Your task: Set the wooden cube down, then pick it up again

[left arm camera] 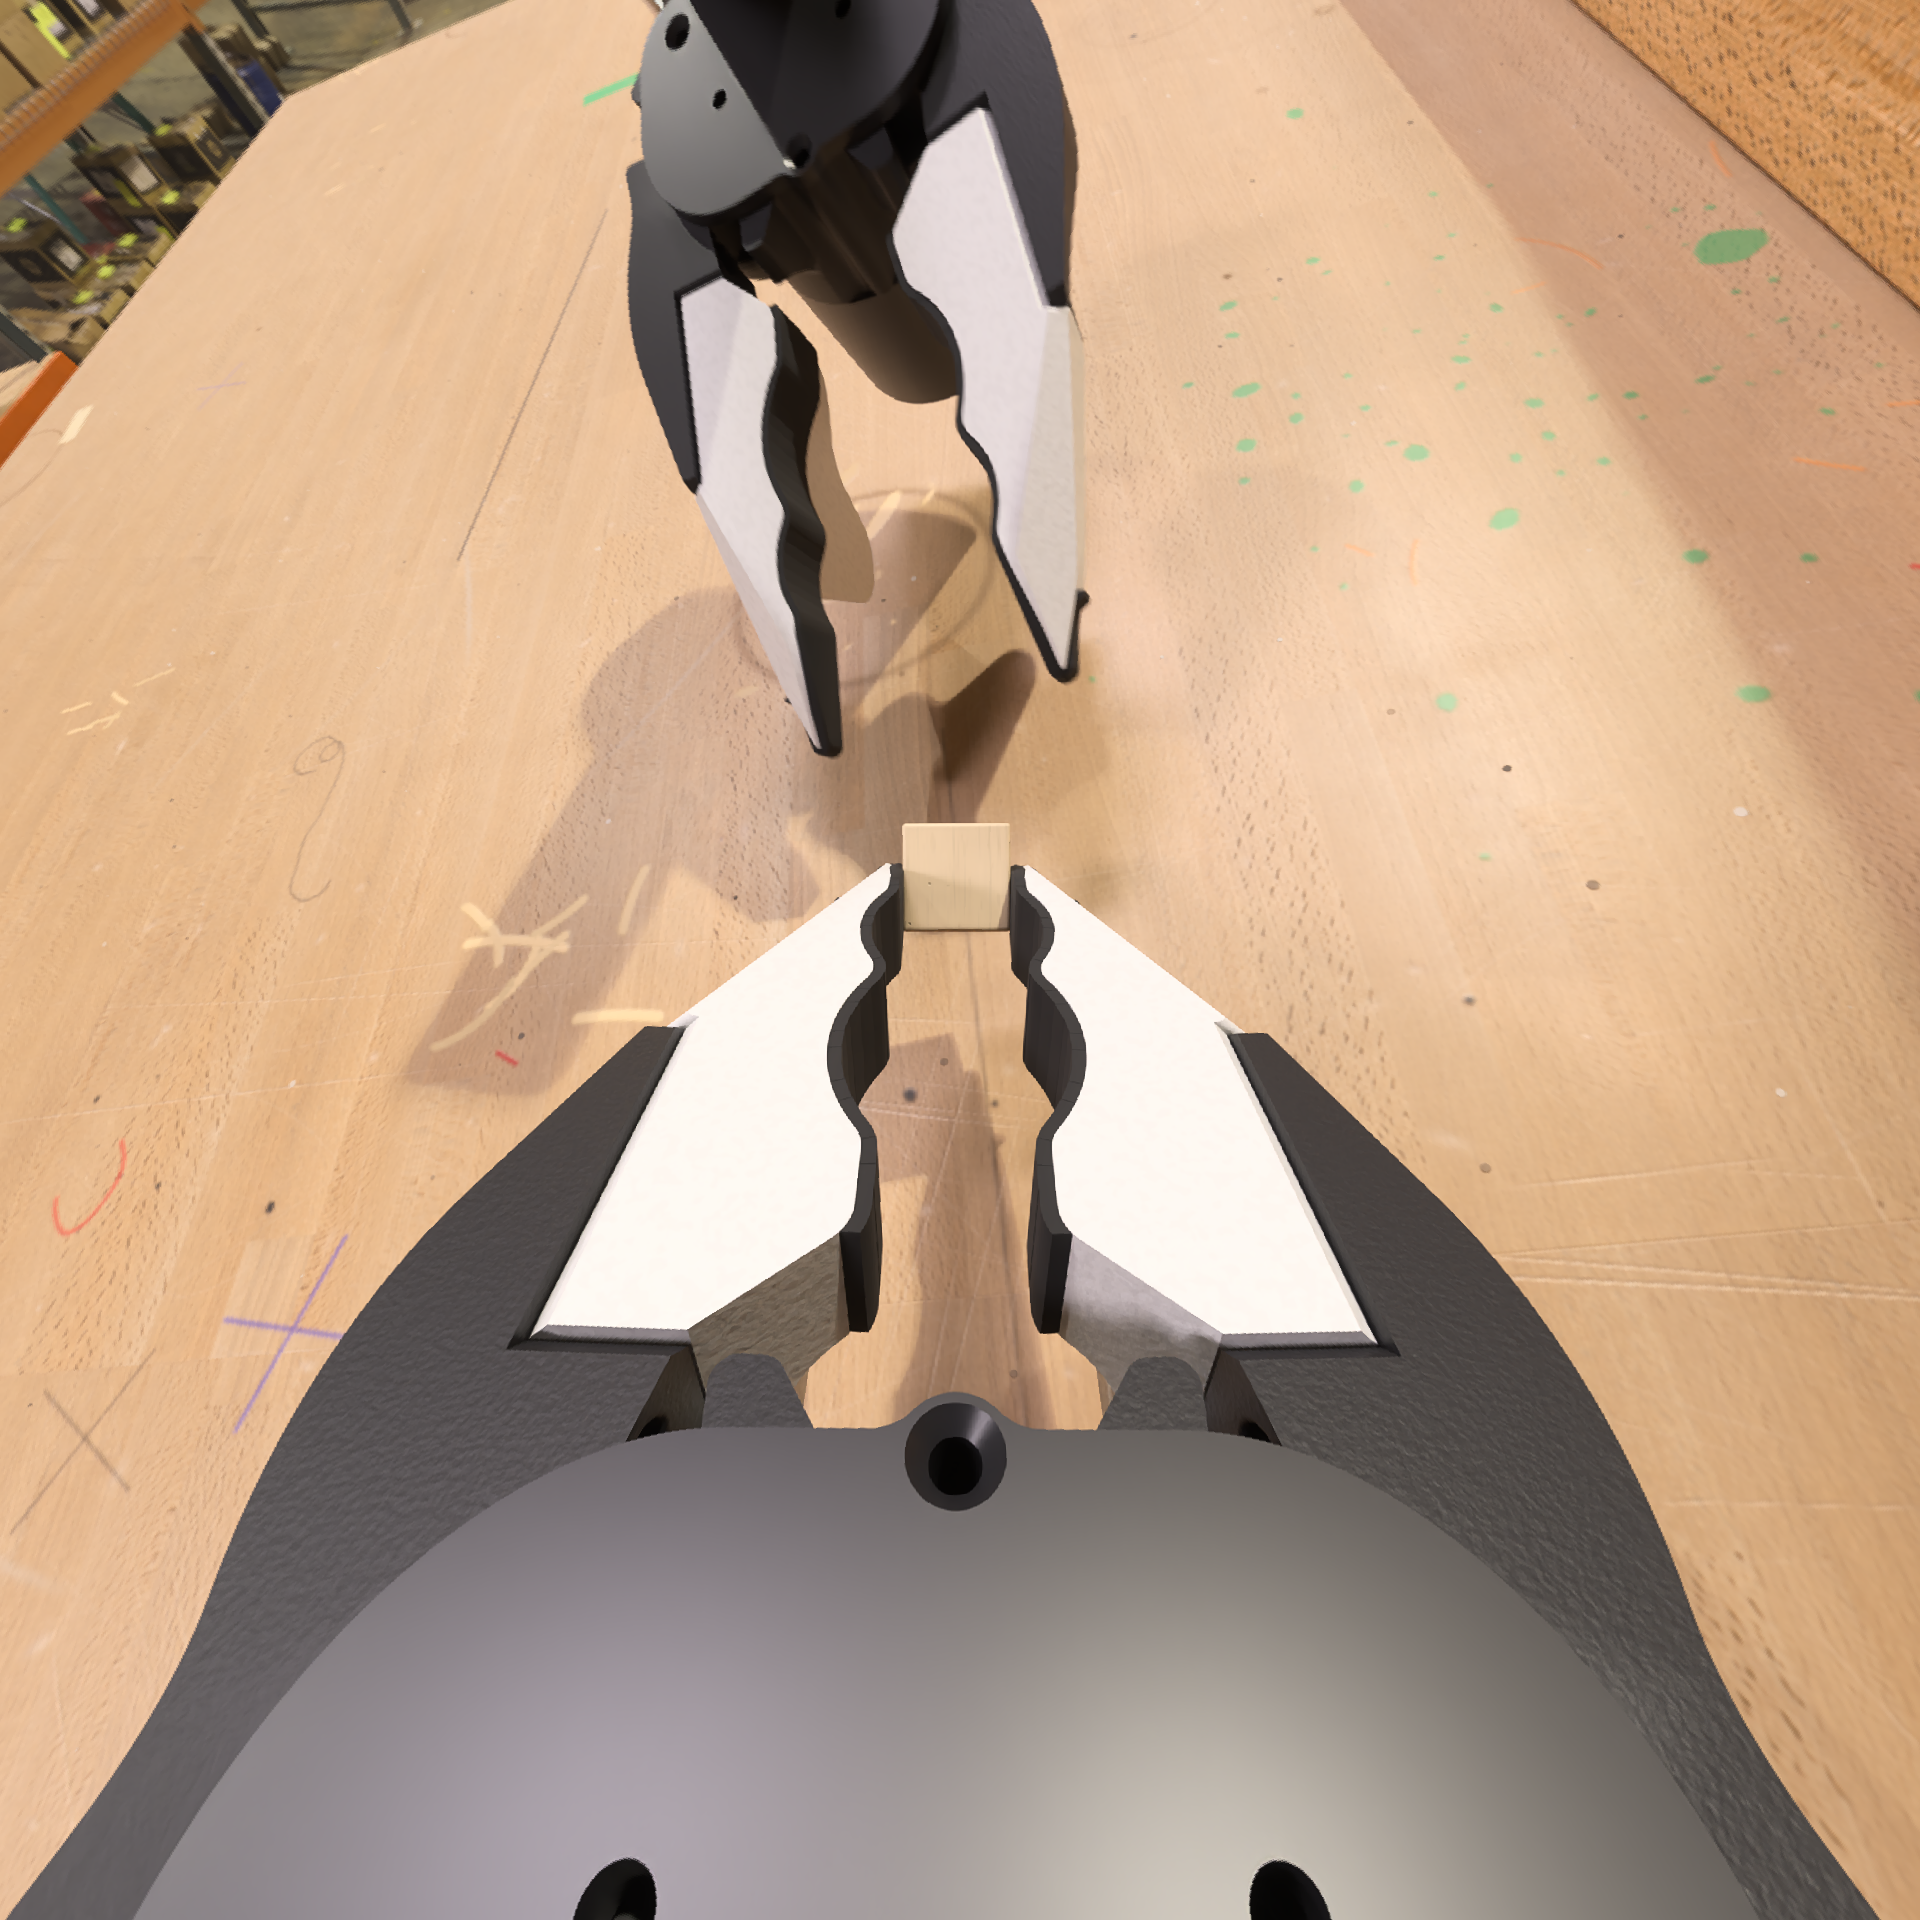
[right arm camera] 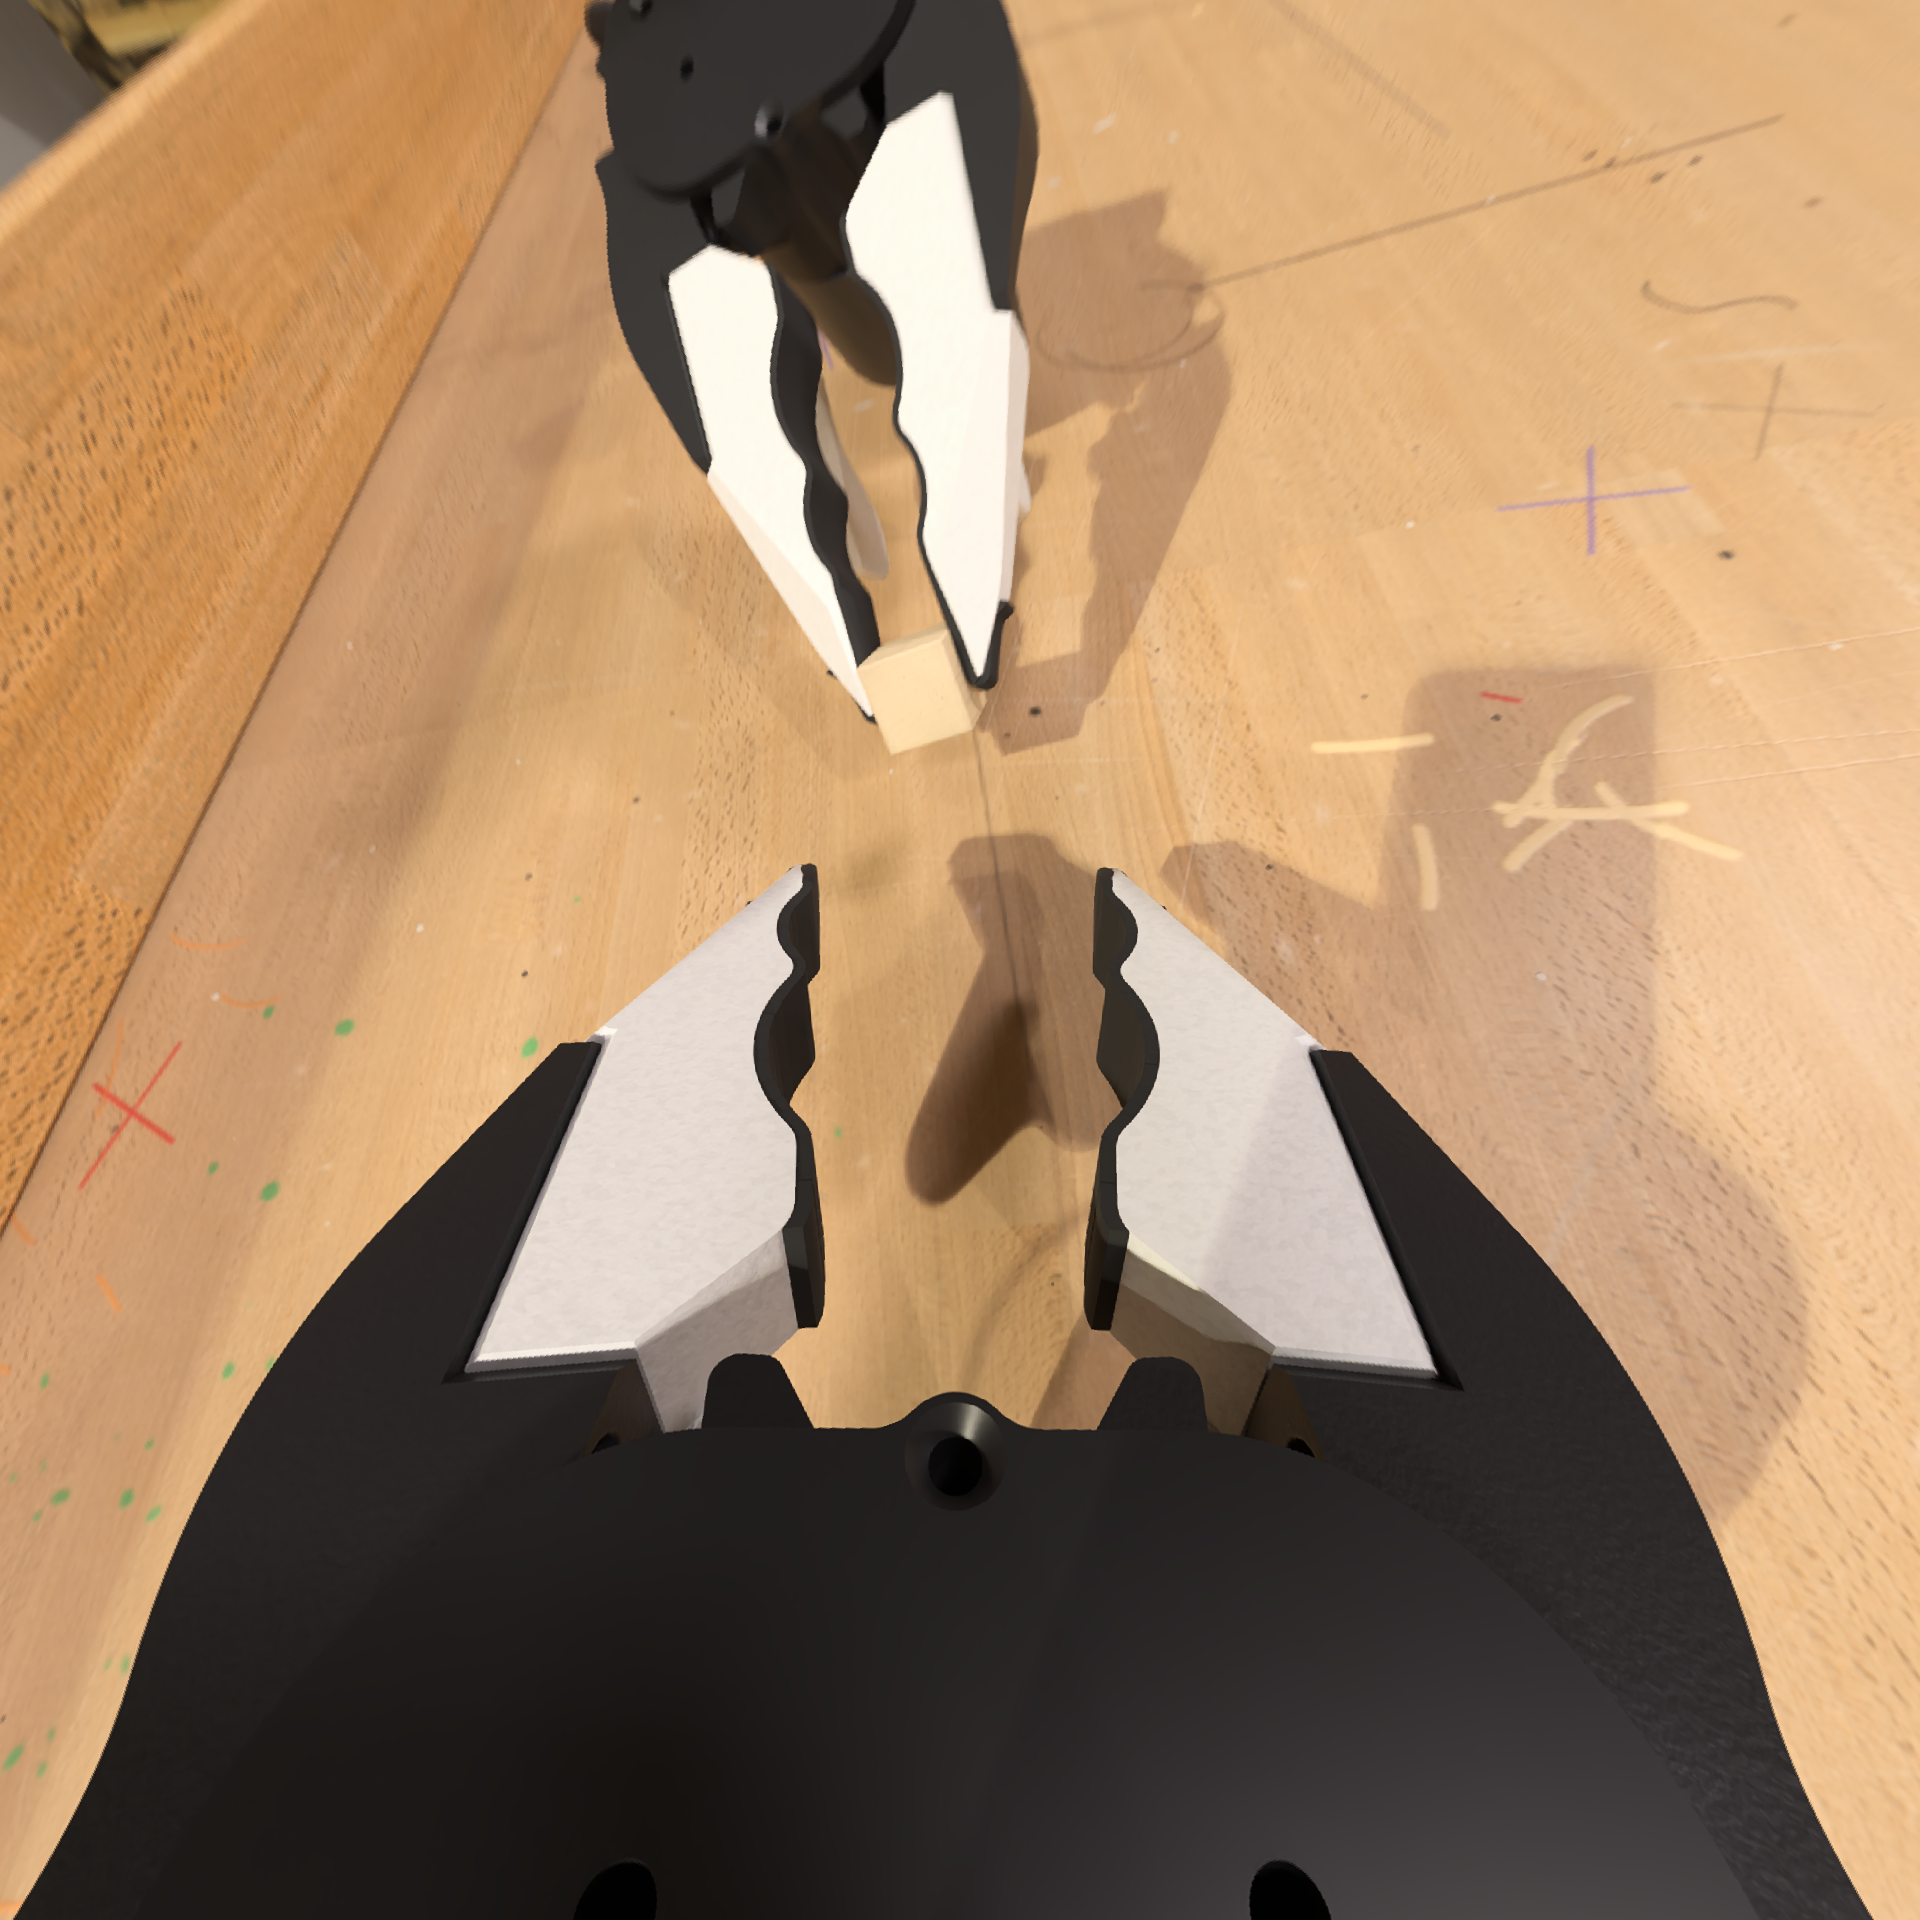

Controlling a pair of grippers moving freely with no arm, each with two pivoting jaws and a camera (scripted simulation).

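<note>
The small pale wooden cube [left arm camera: 956,883] sits between the fingertips of my left gripper [left arm camera: 956,871], whose jaws are closed against its two sides. In the right wrist view the cube [right arm camera: 920,694] shows at the tips of the left gripper [right arm camera: 925,698], low at the wooden tabletop [right arm camera: 520,831]; I cannot tell whether it touches the surface. My right gripper [right arm camera: 956,878] is open and empty, facing the cube from a short distance. It also shows in the left wrist view [left arm camera: 945,707], hovering just beyond the cube with its fingers pointing down.
The tabletop [left arm camera: 312,520] bears pen and crayon marks and green paint flecks [left arm camera: 1507,517]. A raised rough wooden board [left arm camera: 1766,104] runs along one side; it also shows in the right wrist view [right arm camera: 156,416]. Warehouse shelving [left arm camera: 94,208] lies beyond the far edge.
</note>
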